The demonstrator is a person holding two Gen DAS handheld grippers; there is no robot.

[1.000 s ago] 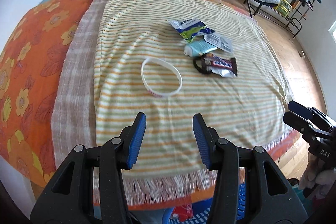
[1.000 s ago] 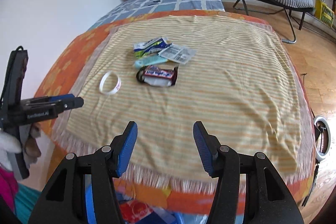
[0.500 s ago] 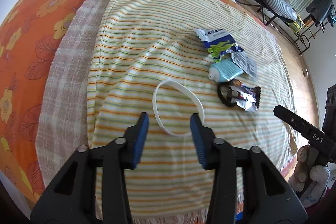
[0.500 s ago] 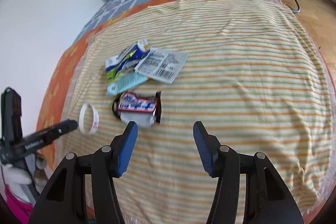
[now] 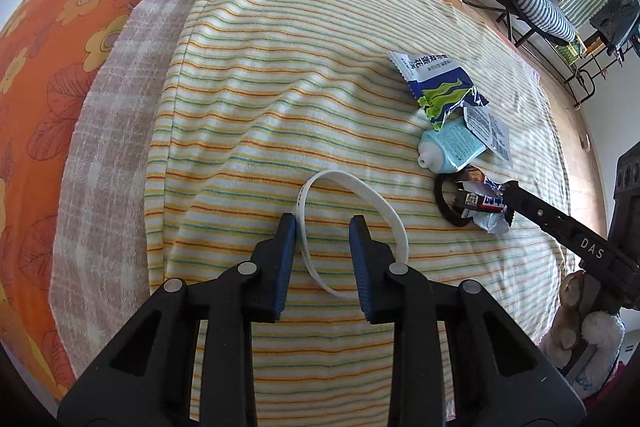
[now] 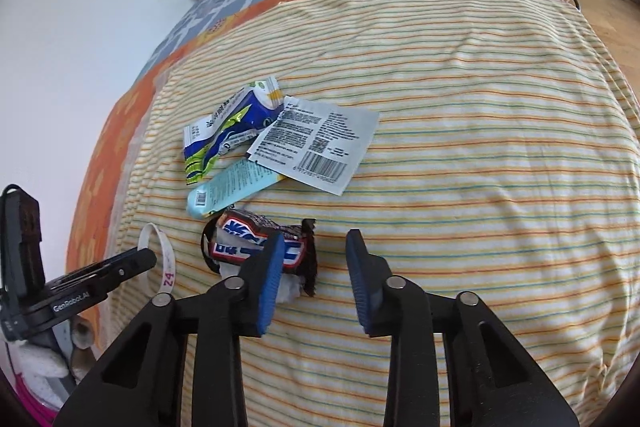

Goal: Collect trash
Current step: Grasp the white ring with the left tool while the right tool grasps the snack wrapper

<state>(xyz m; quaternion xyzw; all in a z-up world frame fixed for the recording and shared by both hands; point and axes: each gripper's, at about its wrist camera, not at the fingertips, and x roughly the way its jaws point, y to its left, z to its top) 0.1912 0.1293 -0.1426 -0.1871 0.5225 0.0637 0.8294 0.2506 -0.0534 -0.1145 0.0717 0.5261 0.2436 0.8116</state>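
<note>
The left tongs [image 5: 322, 221] are closing astride the white band [image 5: 394, 221], one side between the pads, not yet pinched. The right tongs [image 6: 314, 245] are closing too, the chocolate wrapper [image 6: 256, 241] at their left pad, ungripped.

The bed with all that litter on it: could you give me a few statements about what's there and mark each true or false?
1. The white band lies flat on the striped blanket. True.
2. The left gripper is down over the white band. True; its jaws are closing, one side of the band between them.
3. The pale blue tube stands upright. False; it lies on its side.
4. The candy bar wrapper sits on the floor. False; it is on the blanket, by the right gripper.
5. The barcode packet overlaps the tube. True.
</note>
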